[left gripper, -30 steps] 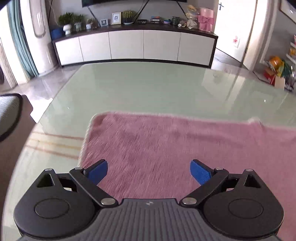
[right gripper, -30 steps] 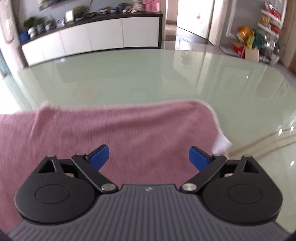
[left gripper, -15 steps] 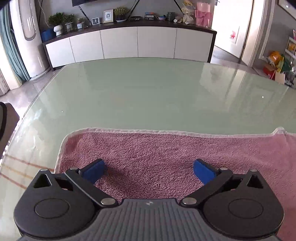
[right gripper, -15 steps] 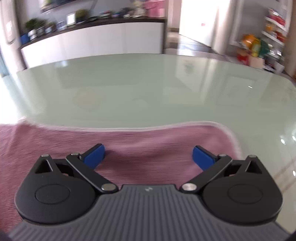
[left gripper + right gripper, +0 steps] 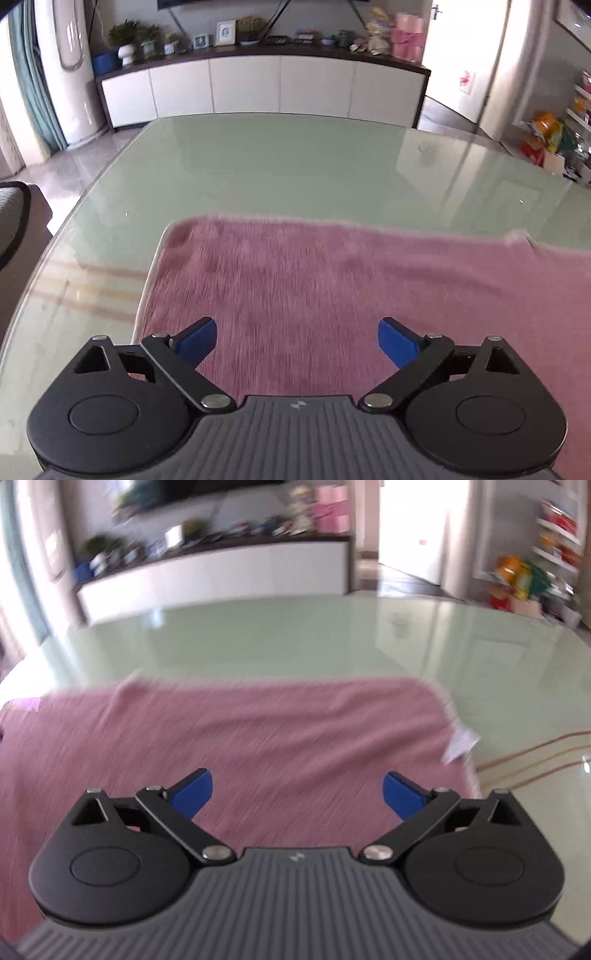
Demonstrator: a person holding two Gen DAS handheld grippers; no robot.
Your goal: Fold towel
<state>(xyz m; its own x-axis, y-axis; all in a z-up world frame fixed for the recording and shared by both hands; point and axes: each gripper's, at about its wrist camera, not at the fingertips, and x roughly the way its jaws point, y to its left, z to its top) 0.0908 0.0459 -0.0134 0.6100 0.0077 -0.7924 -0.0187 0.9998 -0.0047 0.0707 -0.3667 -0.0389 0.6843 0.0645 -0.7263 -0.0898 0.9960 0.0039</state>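
Note:
A pink towel (image 5: 332, 280) lies spread flat on the pale green glass table (image 5: 295, 166). Its left edge and far left corner show in the left wrist view. My left gripper (image 5: 297, 341) hovers over the towel near that left edge, open, with nothing between its blue pads. In the right wrist view the towel (image 5: 258, 734) ends at its right edge, where a white label (image 5: 460, 744) sticks out. My right gripper (image 5: 297, 794) is above the towel's right part, open and empty. Both views are motion-blurred.
The table's far half (image 5: 295, 638) lies beyond the towel. A long white sideboard (image 5: 258, 88) with plants and frames stands past the table. A dark chair (image 5: 18, 221) sits at the left edge. Shelves with packages (image 5: 517, 576) are at the right.
Both grippers have pulled back and risen since half a second ago, so more towel shows ahead of each. Both stay open. The towel stays flat.

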